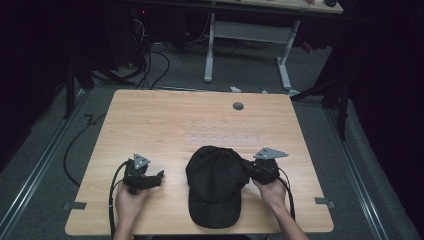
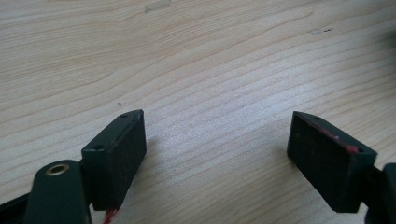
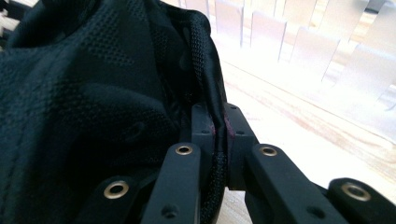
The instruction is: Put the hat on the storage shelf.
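Observation:
A black baseball cap (image 1: 215,185) lies near the front edge of the wooden table (image 1: 165,125), its brim toward the person. My right gripper (image 1: 250,169) is shut on the cap's right rim; in the right gripper view the black fabric edge (image 3: 205,79) is pinched between the two jaws at the gripper (image 3: 218,135). My left gripper (image 1: 159,176) rests on the table to the left of the cap, apart from it. In the left gripper view its fingers (image 2: 119,154) stand wide apart over bare wood, the gripper (image 2: 217,140) holding nothing.
A small grey round grommet (image 1: 238,106) sits near the table's far edge. Beyond the table stands a white-legged desk (image 1: 250,35), with cables (image 1: 150,65) on the grey floor. Tape marks (image 1: 325,202) sit at the table's front corners.

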`<state>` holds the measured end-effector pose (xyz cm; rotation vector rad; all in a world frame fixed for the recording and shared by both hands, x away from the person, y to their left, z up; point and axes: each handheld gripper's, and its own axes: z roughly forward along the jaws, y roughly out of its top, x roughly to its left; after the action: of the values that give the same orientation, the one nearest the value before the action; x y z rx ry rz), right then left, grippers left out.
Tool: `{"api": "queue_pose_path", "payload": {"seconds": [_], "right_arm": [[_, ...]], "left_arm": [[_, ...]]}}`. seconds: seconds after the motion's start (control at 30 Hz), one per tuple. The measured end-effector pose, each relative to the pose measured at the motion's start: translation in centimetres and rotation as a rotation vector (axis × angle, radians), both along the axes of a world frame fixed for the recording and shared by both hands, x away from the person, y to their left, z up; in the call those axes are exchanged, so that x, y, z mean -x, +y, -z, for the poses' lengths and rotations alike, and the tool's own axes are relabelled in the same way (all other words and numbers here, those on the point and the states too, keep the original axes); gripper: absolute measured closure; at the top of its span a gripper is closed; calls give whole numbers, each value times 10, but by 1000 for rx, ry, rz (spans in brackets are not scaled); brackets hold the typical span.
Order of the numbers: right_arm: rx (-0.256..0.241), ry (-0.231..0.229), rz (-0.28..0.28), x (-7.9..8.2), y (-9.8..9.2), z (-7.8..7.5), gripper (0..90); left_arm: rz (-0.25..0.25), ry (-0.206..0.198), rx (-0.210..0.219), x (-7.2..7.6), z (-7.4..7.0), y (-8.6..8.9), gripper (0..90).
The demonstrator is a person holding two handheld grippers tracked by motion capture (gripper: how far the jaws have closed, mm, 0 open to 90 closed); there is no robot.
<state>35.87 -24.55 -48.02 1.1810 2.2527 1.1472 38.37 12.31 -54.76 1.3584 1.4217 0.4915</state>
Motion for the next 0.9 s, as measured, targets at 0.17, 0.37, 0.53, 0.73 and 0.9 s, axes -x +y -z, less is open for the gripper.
{"api": "queue_pose_path", "payload": {"seconds": [0.17,0.37,0.53,0.73,0.9], "right_arm": [[-27,-9,-13,-1,-5,-9,855],[-46,-23,-19,-1,-10,-19,856],[-54,-37,-29,-2,-13,-29,856],[-78,-41,-43,-1,-16,-37,856],[-91,-63,-64,-1,-17,-52,856]], "left_arm": [[1,0,0,0,0,0,200],[8,-1,0,0,0,0,193],[14,1,0,0,0,-1,184],[15,2,1,0,0,0,183],[23,13,10,0,-1,-1,170]]}}
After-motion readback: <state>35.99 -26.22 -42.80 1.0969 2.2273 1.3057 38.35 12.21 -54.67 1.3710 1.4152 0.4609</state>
